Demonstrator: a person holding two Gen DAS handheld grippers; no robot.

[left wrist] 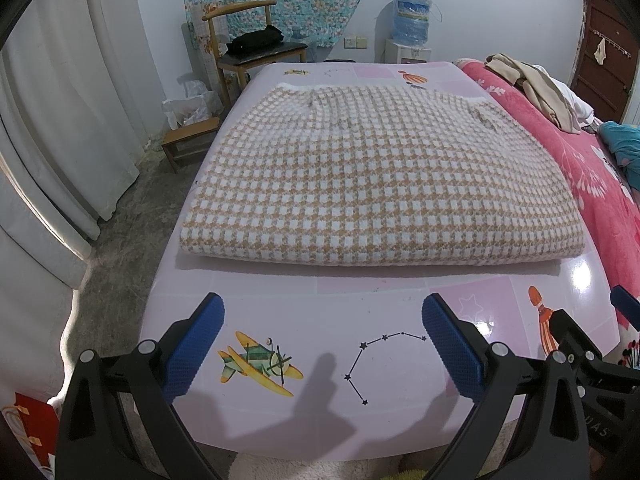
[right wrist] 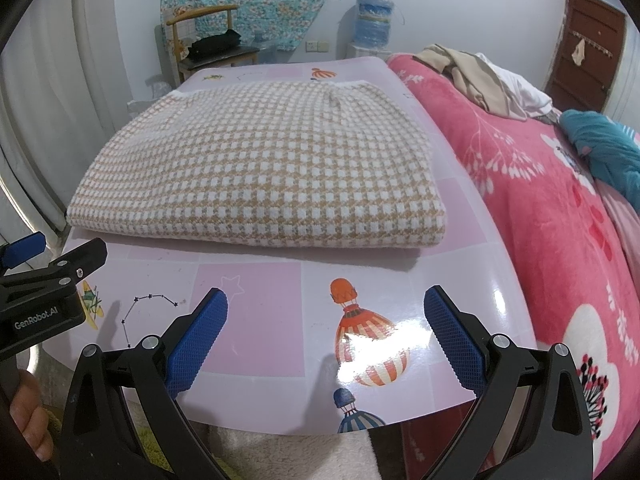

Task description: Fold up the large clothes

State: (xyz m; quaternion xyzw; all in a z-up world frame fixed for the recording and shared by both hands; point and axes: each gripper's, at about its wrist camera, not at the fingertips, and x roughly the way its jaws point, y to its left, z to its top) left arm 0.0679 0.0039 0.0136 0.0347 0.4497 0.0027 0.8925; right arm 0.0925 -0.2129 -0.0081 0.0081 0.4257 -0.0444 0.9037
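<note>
Folded houndstooth sweater [left wrist: 376,176] lying flat on pink table [left wrist: 360,412], fold edge nearest, long axis crosswise. Left gripper [left wrist: 322,346] and right gripper [right wrist: 326,338]: jaws apart, empty.

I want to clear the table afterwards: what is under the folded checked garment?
The checked garment lies on the pink patterned table. Around it show a balloon picture and an aeroplane picture. Whatever lies beneath the garment is covered.

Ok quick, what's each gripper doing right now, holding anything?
Left gripper: open, holding nothing.
Right gripper: open, holding nothing.
</note>
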